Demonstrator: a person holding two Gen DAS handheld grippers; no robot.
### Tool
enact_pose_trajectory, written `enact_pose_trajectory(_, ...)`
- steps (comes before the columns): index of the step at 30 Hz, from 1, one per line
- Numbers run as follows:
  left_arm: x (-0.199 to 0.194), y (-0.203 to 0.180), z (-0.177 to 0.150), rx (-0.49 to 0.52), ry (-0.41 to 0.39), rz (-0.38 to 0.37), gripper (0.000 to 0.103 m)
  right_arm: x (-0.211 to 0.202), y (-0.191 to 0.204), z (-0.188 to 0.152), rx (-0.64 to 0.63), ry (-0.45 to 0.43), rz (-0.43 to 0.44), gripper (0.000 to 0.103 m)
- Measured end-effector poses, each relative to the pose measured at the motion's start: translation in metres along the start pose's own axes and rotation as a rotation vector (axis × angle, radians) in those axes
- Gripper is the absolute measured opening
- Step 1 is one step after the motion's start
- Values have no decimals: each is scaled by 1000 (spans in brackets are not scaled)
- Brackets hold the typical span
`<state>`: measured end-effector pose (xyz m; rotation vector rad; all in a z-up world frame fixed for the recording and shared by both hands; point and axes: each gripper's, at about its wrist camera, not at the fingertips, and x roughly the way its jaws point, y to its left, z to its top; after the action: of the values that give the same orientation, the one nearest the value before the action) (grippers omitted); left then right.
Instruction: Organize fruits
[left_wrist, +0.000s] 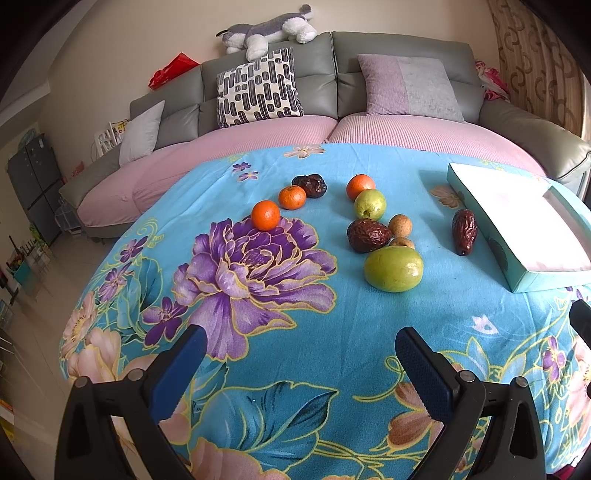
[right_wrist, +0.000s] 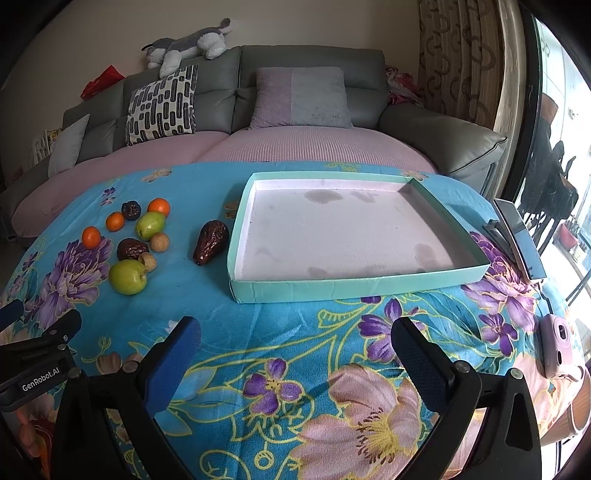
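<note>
Fruits lie loose on the blue floral tablecloth (left_wrist: 295, 362): three oranges (left_wrist: 265, 215), two green apples (left_wrist: 393, 268), three dark red dates (left_wrist: 464, 232) and two small tan fruits (left_wrist: 400, 225). A shallow teal box (right_wrist: 343, 286) with a white inside stands empty to their right; the same fruits show left of it in the right wrist view, with one date (right_wrist: 210, 242) close by its left wall. My left gripper (left_wrist: 301, 365) is open and empty, short of the fruits. My right gripper (right_wrist: 295, 354) is open and empty, in front of the box.
A grey sofa (left_wrist: 388, 55) with pink covers and cushions runs behind the table. A phone on a stand (right_wrist: 517, 236) and a pink instant camera (right_wrist: 559, 347) sit at the table's right edge. The left gripper's body (right_wrist: 40, 354) shows at left in the right wrist view.
</note>
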<state>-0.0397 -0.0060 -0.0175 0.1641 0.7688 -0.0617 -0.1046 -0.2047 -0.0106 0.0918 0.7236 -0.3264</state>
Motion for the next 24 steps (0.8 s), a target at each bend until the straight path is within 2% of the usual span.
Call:
enact_pose_trajectory(10,-13,11,9,-54,-15,-32,103,-3,2,2,-6,-4,-5,103)
enact_pose_trajectory(17,-26,23,21,-113,3,-56,103,-16,10,13,-47,0,-28,103)
enact_pose_trajectory(20,-27,27,27,-125,50,-71,103,-23,14,17,-71,-8,-32,103)
enact_pose_trajectory(24,-17,32,37,-165,192,-139,103,-31,17,25,-78,-1,-9,103)
